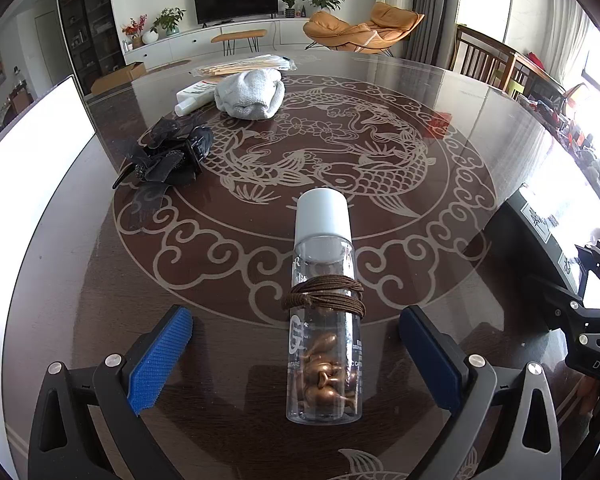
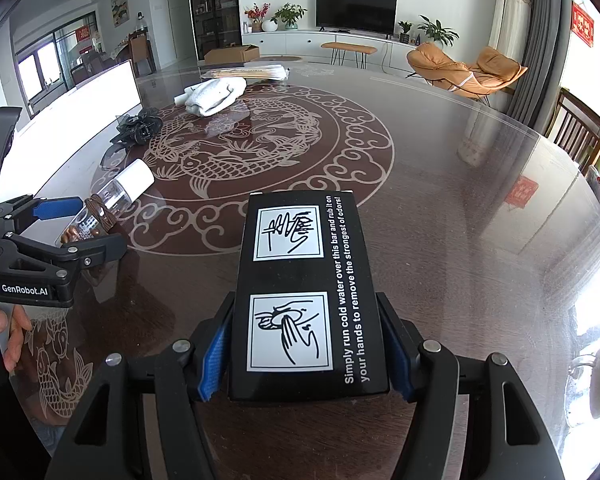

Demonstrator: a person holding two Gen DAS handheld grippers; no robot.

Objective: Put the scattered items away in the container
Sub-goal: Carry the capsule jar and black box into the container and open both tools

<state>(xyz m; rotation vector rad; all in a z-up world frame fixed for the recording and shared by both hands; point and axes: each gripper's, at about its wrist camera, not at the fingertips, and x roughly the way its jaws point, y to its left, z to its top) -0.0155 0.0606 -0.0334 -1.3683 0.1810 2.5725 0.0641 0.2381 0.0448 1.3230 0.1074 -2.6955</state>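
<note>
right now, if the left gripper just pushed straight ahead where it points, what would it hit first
The clear bottle with the white cap, lying on the table between the open pads of the left gripper. It probably slides in around the bottle's base; depth is uncertain.

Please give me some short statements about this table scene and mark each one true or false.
1. The right gripper holds a black box. True.
2. The left gripper is shut on the bottle. False: its fingers stand apart beside it.
3. The bottle stands upright. False: it lies on its side.
4. A brown cord is wound around the bottle. True.
5. The black hair bow lies on the grey cloth. False: they are apart.
</note>
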